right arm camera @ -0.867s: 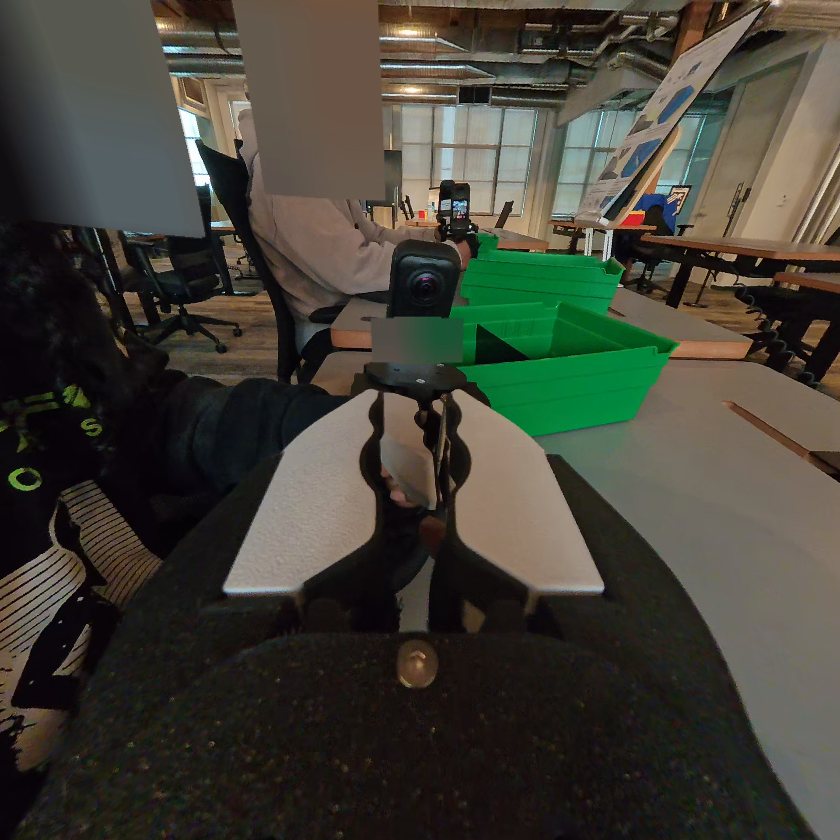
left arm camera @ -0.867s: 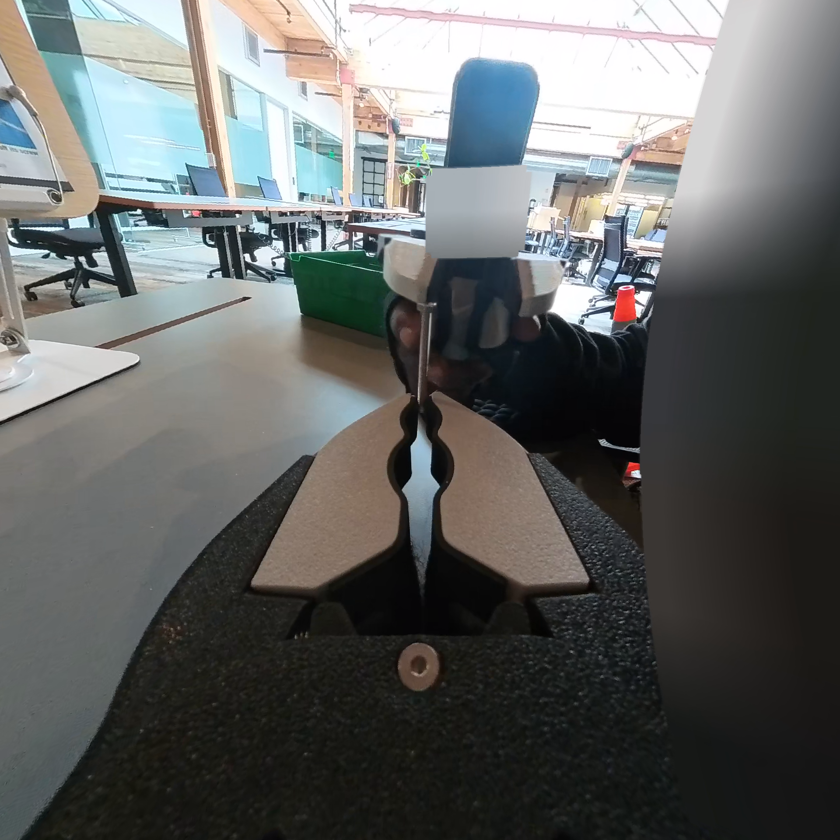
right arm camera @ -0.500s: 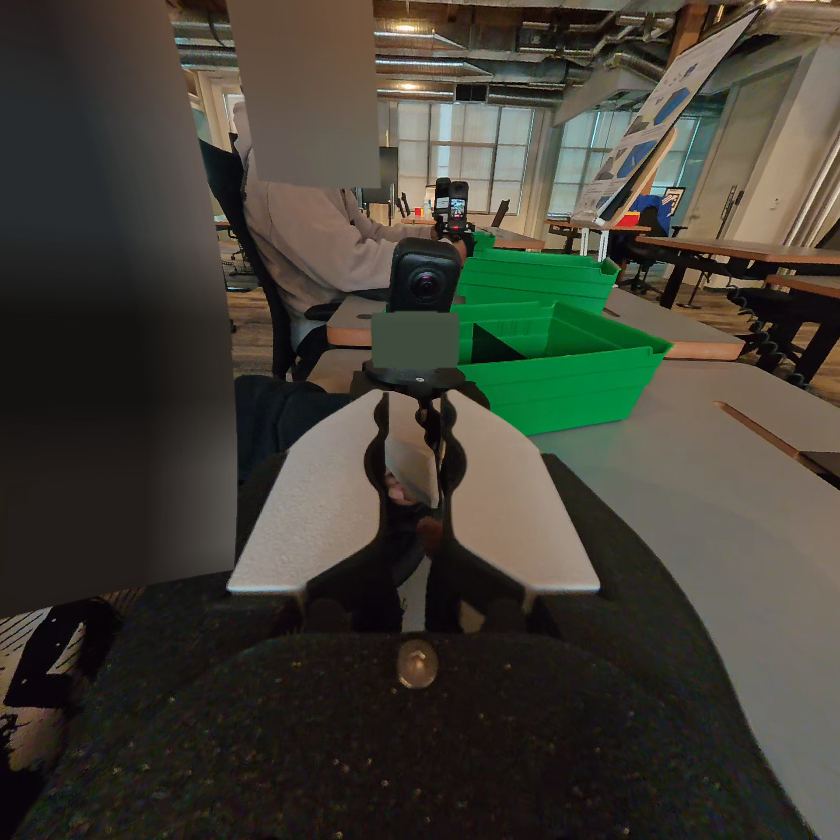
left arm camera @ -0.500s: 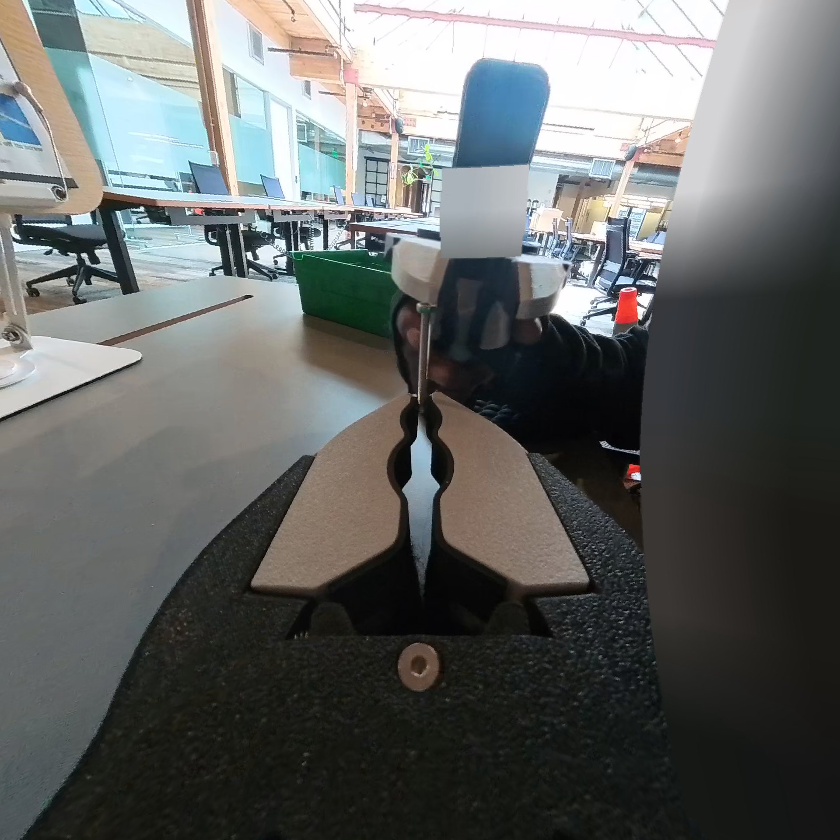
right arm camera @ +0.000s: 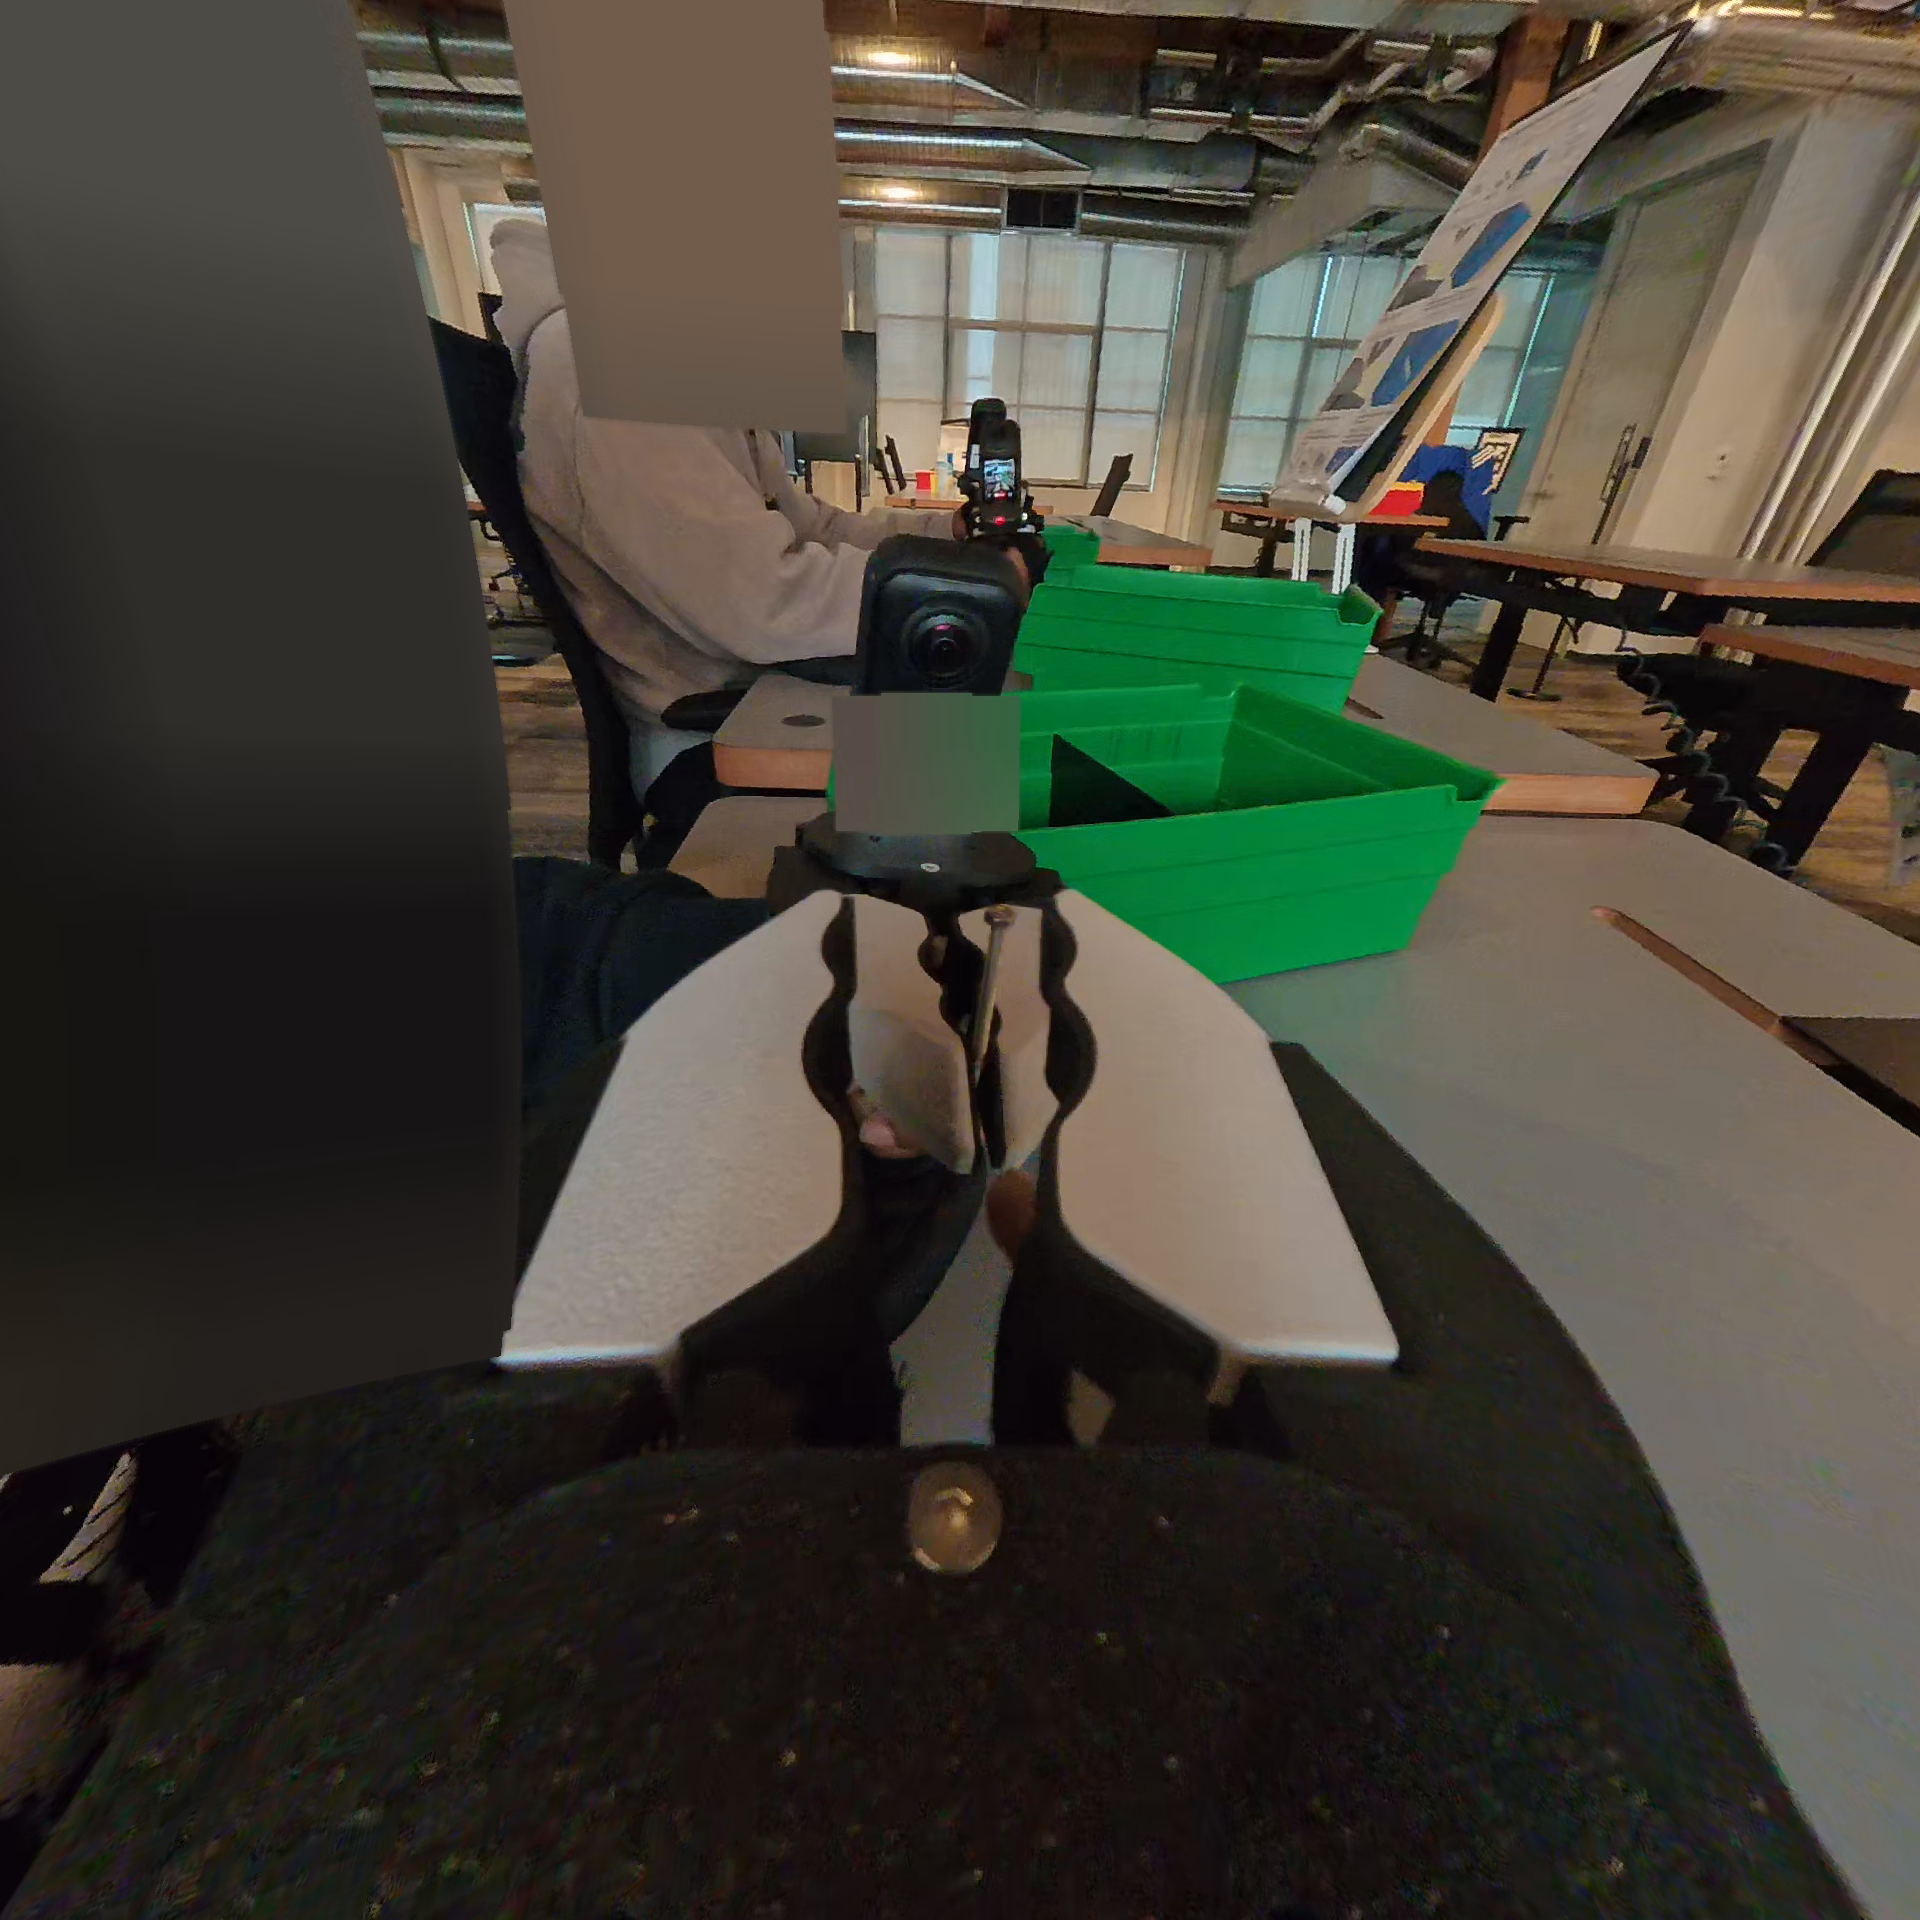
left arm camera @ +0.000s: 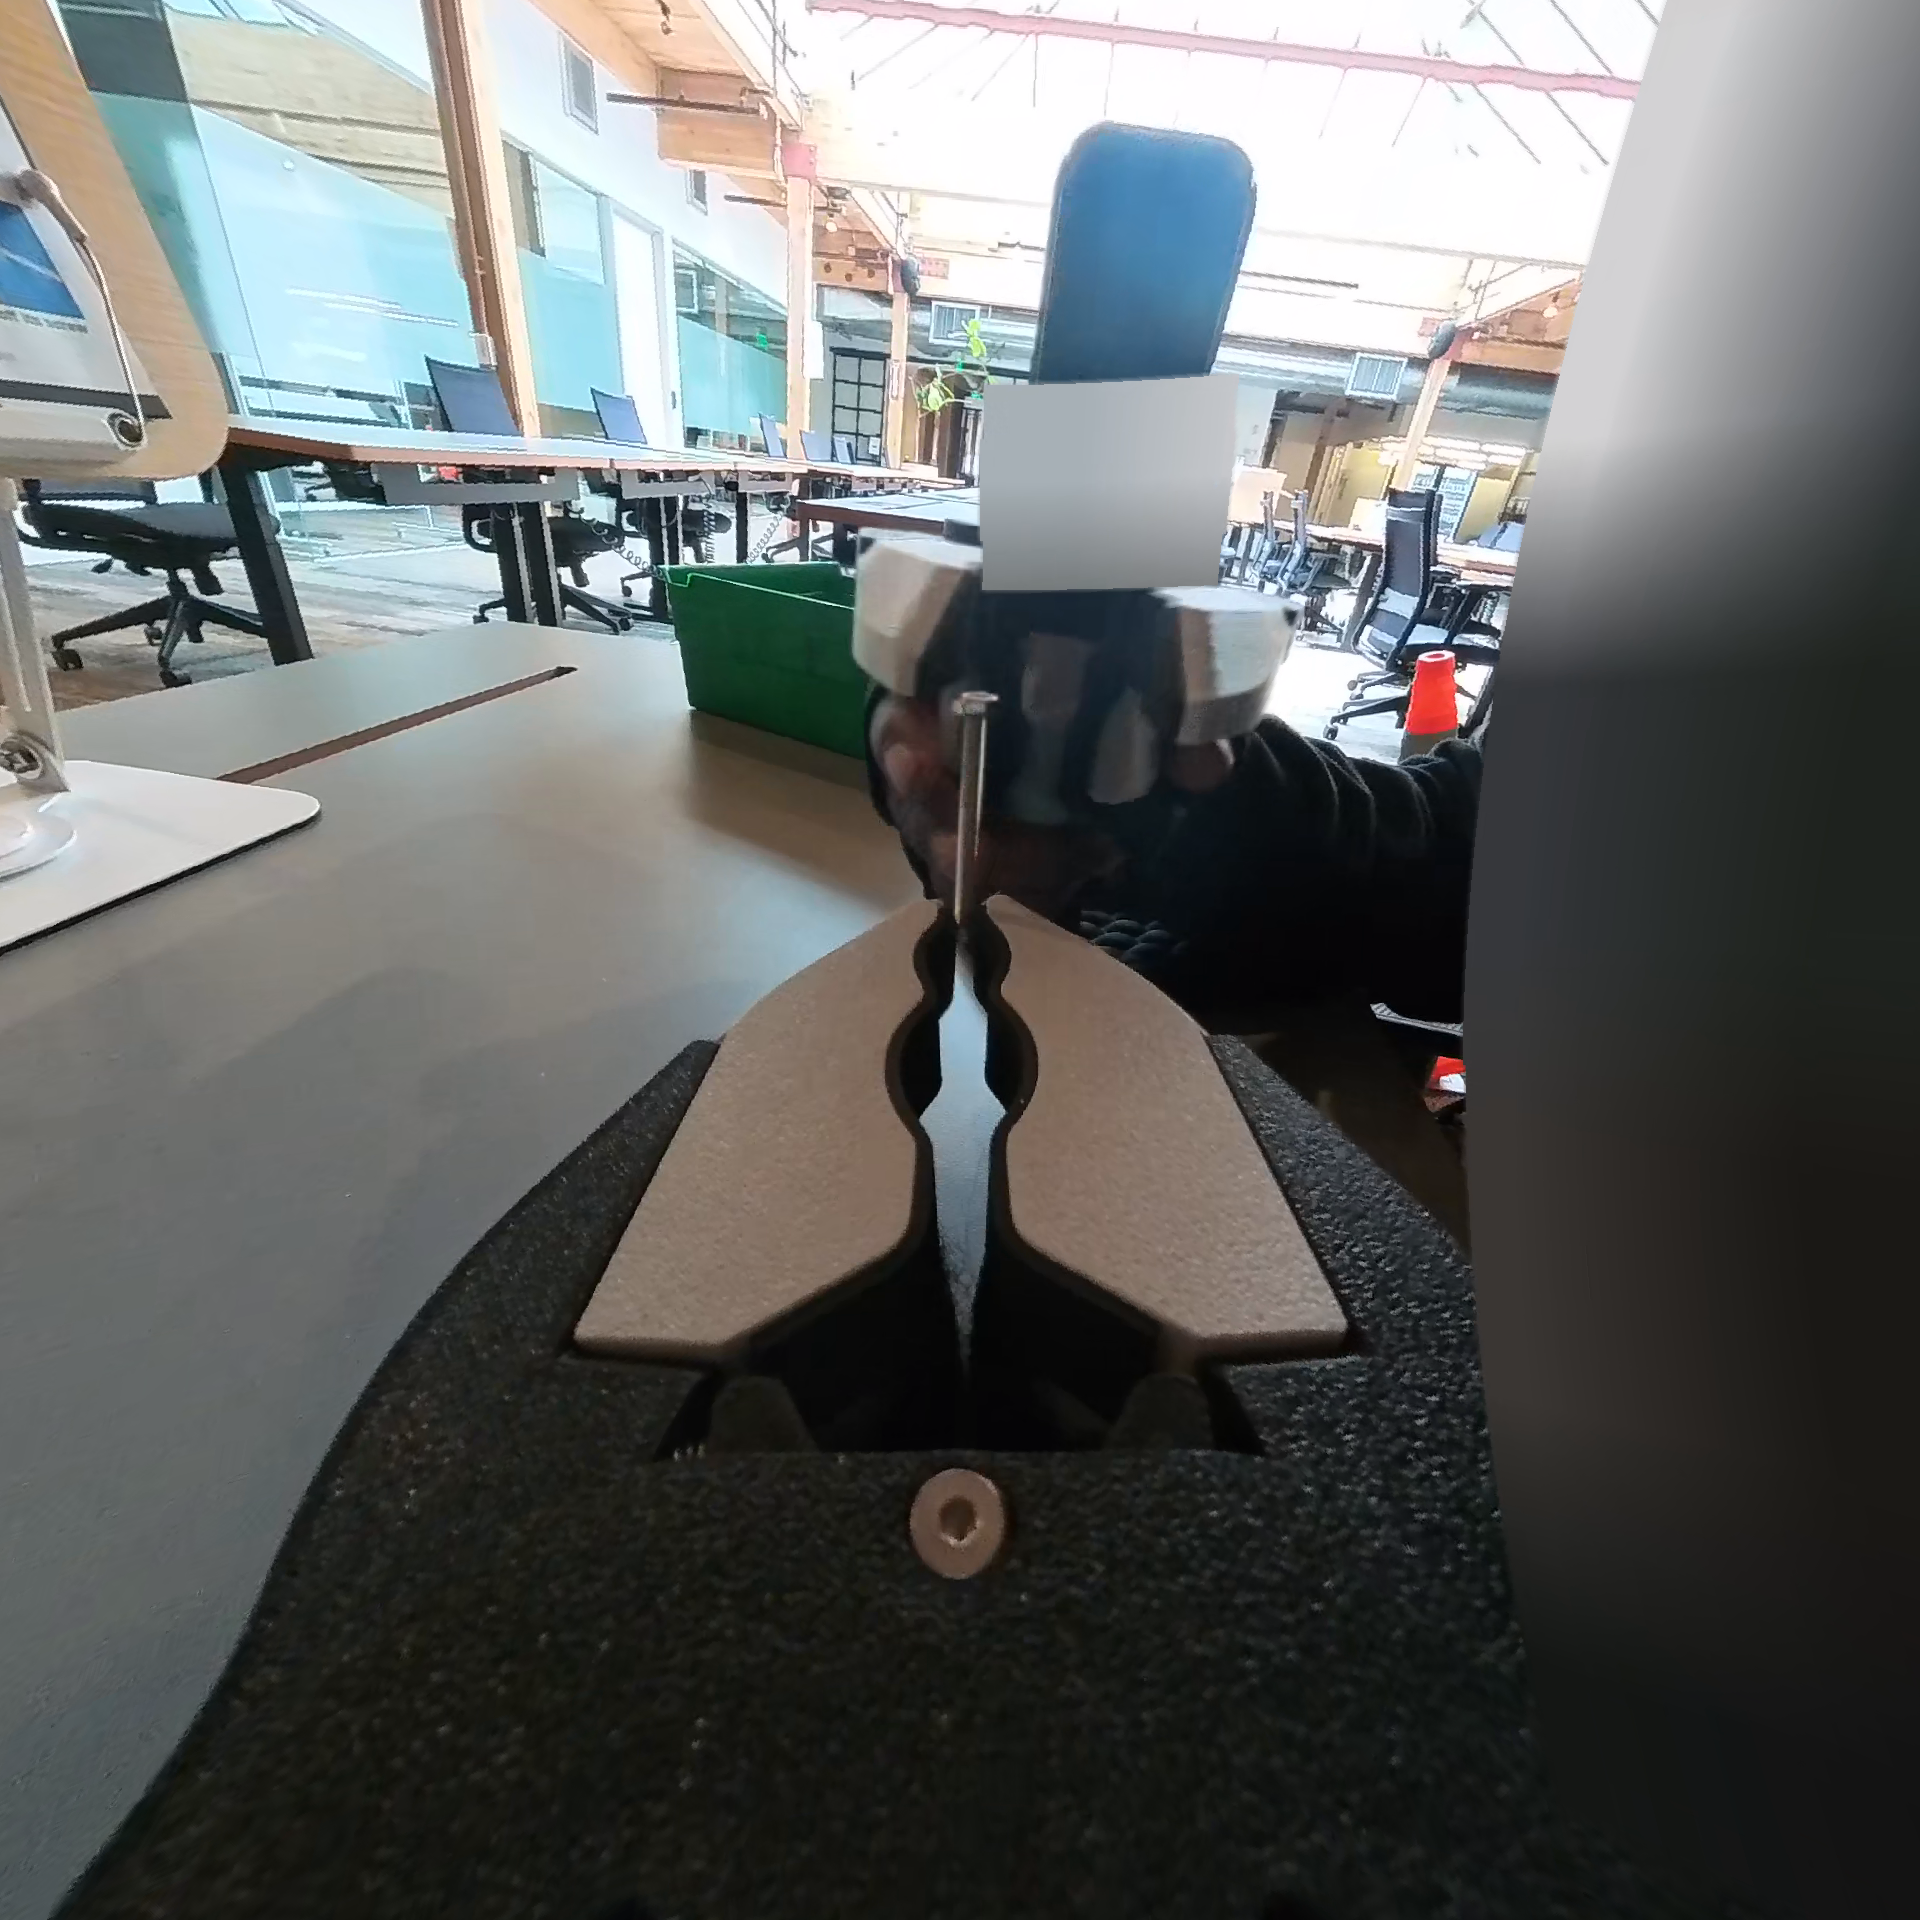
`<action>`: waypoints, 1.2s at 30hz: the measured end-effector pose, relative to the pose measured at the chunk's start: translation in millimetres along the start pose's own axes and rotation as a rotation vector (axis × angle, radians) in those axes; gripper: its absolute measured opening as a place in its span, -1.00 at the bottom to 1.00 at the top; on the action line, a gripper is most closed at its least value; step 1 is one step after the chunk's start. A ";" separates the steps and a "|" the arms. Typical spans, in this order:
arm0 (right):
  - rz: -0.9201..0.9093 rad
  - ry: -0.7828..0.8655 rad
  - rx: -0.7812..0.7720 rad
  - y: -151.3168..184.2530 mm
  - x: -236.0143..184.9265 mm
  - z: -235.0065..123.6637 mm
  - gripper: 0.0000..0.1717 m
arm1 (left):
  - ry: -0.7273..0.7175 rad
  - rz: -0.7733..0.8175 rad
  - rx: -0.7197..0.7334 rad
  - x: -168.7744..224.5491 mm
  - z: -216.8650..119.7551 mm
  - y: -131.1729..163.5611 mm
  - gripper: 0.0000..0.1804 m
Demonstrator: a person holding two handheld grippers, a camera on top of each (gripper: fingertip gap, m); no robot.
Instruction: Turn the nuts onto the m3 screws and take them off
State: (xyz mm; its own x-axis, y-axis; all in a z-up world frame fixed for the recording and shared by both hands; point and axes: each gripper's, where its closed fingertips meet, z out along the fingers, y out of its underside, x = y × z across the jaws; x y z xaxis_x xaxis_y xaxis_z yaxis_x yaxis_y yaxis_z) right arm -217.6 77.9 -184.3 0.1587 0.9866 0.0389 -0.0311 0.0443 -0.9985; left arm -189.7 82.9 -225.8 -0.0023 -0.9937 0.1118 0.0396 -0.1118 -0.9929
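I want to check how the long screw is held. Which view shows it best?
The left wrist view: the screw stands upright, pinched at its lower end by the left gripper. The right wrist view shows it partly hidden between gripper fingers.

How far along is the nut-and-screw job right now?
Done: the left gripper holds a long thin screw upright, pinched by its lower end. In hand: the right gripper is open, its fingers either side of the screw without touching it. A small flat piece caps the screw; nut or head, I cannot tell. Left: probably the turning itself.
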 end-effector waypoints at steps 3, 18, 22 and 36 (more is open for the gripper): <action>-0.013 -0.013 -0.019 2.0 -3.6 1.8 -0.62 | -0.002 -0.004 0.004 -0.6 -0.5 -0.6 -0.98; -0.007 0.015 0.013 -2.9 1.6 -3.6 -0.75 | -0.003 -0.008 0.005 -1.0 -0.4 -0.5 -0.98; -0.019 0.010 -0.012 0.9 -0.1 1.3 -0.62 | -0.005 -0.007 0.007 -1.2 -0.6 -0.7 -0.98; -0.010 0.024 0.010 -2.7 1.8 -3.1 -0.74 | -0.007 -0.009 0.006 -1.6 -0.5 -0.5 -0.98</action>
State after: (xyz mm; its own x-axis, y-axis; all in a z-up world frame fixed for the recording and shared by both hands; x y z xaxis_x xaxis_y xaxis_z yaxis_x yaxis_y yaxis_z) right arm -214.2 79.1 -181.7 0.1823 0.9821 0.0479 -0.0396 0.0561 -0.9976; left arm -190.2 84.6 -225.4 0.0046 -0.9926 0.1215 0.0453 -0.1212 -0.9916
